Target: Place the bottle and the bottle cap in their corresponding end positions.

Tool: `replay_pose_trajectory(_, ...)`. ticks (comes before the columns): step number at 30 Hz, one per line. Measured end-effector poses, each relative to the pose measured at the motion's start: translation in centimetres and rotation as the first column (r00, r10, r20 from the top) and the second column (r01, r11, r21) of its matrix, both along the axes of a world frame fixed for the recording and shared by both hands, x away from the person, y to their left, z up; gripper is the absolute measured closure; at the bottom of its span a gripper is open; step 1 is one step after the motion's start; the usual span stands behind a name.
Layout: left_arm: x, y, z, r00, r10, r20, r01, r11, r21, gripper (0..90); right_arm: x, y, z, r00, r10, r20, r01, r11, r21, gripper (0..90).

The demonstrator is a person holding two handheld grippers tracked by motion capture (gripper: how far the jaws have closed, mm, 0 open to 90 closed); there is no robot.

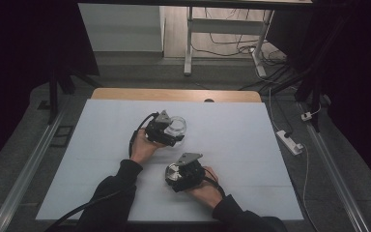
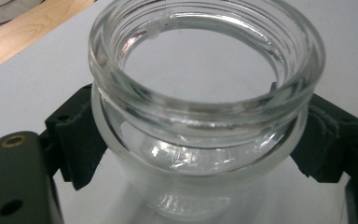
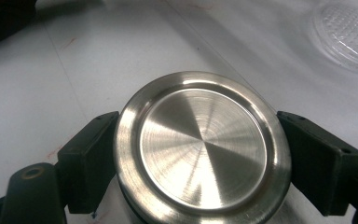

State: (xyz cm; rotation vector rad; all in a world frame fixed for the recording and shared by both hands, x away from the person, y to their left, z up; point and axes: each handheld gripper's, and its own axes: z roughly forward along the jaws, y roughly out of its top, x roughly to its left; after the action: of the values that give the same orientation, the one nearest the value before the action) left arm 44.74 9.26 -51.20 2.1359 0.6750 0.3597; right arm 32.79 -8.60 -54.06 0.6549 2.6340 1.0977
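Note:
A clear glass jar (image 1: 177, 125) with an open threaded mouth is on the white mat, a little left of the middle. My left gripper (image 1: 173, 134) is shut on it, and its black pads (image 2: 77, 140) press the jar (image 2: 205, 93) on both sides just below the neck. Nearer the person, my right gripper (image 1: 174, 176) is shut on a round brushed-metal lid (image 1: 173, 171). In the right gripper view the lid (image 3: 200, 149) faces the camera with a pad (image 3: 321, 158) against each side of its rim. A hand grasps each gripper from behind.
The white mat (image 1: 241, 145) covers most of a wooden table (image 1: 125, 94). A clear textured glass surface (image 3: 349, 32) sits at the upper right of the right gripper view. On the floor to the right lies a power strip (image 1: 290, 142). Desk legs (image 1: 188, 43) and cables stand behind the table.

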Motion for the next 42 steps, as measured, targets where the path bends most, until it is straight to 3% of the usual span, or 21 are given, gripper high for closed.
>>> replay_pose_trajectory(21,0.1,0.2,0.2,0.9991,0.013,-0.041,-0.013,0.9999,0.005,13.6,0.4,-0.3,0.3,0.9994,-0.012,-0.032,0.013,0.9992,0.037,8.3)
replay_pose_trajectory(27,-0.1,-0.1,0.6,0.9988,0.011,-0.048,-0.01,0.9997,0.022,7.8,0.6,-0.6,0.8,0.9992,-0.009,-0.039,0.011,0.9982,0.059,7.3)
replay_pose_trajectory(42,-1.3,1.2,1.5,0.9955,0.009,-0.095,-0.01,1.0,-0.002,0.0,0.3,-1.2,1.9,0.999,0.016,-0.042,-0.013,0.9975,0.069,4.4)
